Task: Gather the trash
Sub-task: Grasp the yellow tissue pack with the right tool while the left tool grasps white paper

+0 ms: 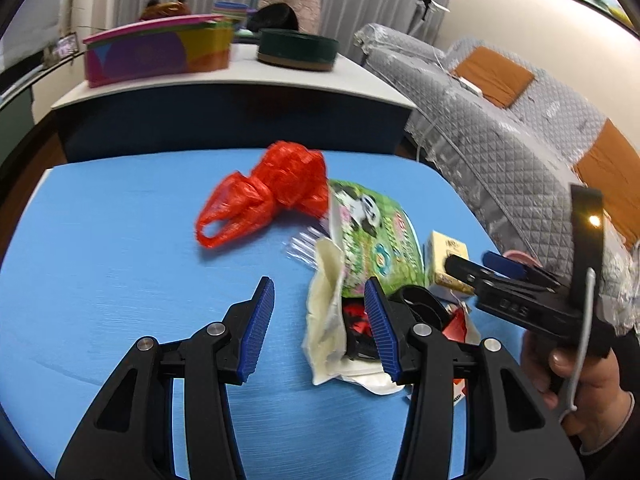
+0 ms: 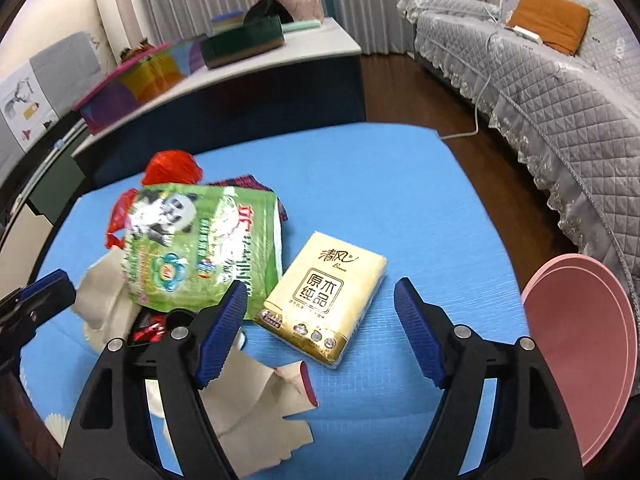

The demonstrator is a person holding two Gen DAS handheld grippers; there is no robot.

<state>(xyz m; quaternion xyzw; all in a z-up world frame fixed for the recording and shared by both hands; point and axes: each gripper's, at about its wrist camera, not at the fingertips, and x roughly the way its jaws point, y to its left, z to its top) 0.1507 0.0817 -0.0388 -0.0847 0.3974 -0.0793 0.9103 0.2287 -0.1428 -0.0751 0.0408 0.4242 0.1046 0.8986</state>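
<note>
Trash lies in a heap on the blue table (image 1: 120, 260): a knotted red plastic bag (image 1: 264, 192), a green panda-print packet (image 1: 376, 232), a crumpled cream wrapper (image 1: 326, 320) and a black-and-red scrap (image 1: 356, 320). My left gripper (image 1: 318, 296) hangs open over the heap's left edge, its right finger beside the cream wrapper and its pads pressing on nothing. In the right wrist view my right gripper (image 2: 320, 292) stands open above a yellow tissue pack (image 2: 324, 300), which lies between the fingers without touching them. Torn beige paper (image 2: 256, 400) lies under its left finger.
A pink round lid or bin (image 2: 580, 340) sits at the table's right edge. Behind it runs a grey quilted sofa (image 2: 540, 80). A white counter (image 1: 240, 76) beyond the table carries a colourful box (image 1: 160, 52) and a green round tin (image 1: 298, 48). A person's hand (image 1: 580, 380) holds the right gripper.
</note>
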